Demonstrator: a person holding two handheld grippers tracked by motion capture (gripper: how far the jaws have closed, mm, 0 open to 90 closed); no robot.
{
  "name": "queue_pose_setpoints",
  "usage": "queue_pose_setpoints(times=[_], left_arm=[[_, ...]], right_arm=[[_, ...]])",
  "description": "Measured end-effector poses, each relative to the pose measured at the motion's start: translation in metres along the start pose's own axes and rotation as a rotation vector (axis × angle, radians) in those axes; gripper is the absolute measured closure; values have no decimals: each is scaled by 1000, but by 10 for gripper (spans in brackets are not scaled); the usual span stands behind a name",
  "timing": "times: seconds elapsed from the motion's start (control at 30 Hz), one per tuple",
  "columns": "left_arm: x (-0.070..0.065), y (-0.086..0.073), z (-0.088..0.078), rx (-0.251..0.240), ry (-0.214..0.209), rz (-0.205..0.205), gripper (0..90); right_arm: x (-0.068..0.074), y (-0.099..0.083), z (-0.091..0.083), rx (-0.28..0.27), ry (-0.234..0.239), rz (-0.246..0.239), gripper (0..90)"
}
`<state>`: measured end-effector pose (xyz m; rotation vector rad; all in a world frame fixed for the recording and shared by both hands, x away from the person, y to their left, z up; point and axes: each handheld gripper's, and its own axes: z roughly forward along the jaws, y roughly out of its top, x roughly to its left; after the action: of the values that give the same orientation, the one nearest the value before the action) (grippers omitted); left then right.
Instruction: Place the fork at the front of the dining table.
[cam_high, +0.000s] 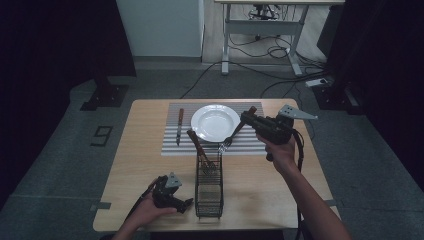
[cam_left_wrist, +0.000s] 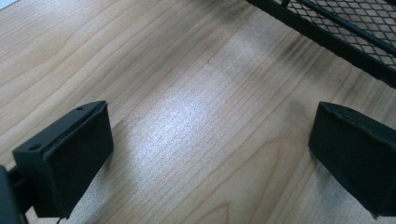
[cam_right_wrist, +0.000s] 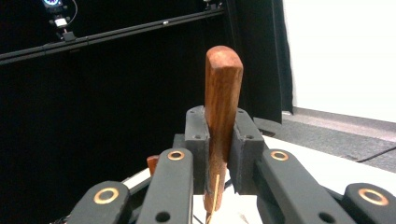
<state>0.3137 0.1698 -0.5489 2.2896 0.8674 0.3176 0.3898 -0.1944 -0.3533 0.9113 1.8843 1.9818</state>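
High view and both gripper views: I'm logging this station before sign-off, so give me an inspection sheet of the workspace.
Surface: wooden table, striped placemat.
Job's things: fork with wooden handle, held tilted beside white plate.
Clutter: knife on mat; black mesh caddy holding a wooden-handled utensil.
Grippers: right gripper shut on fork; left gripper open near caddy.
Cables: on floor behind table.
Surroundings: dark curtains, white desk frame.
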Motion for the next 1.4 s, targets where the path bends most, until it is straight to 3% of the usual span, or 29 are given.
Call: queue_pose_setpoints(times=[0.33, 1.13, 1.4], left_arm=[[0, 0, 0, 1, 0, 2, 0], [0, 0, 0, 1, 0, 1, 0], [0, 0, 0, 2, -1, 2, 0]], right_arm=[[-10, 4, -11, -12, -50, -5, 799], [-38, -18, -3, 87, -159, 0, 800], [-46, -23, 0, 112, -204, -19, 800]])
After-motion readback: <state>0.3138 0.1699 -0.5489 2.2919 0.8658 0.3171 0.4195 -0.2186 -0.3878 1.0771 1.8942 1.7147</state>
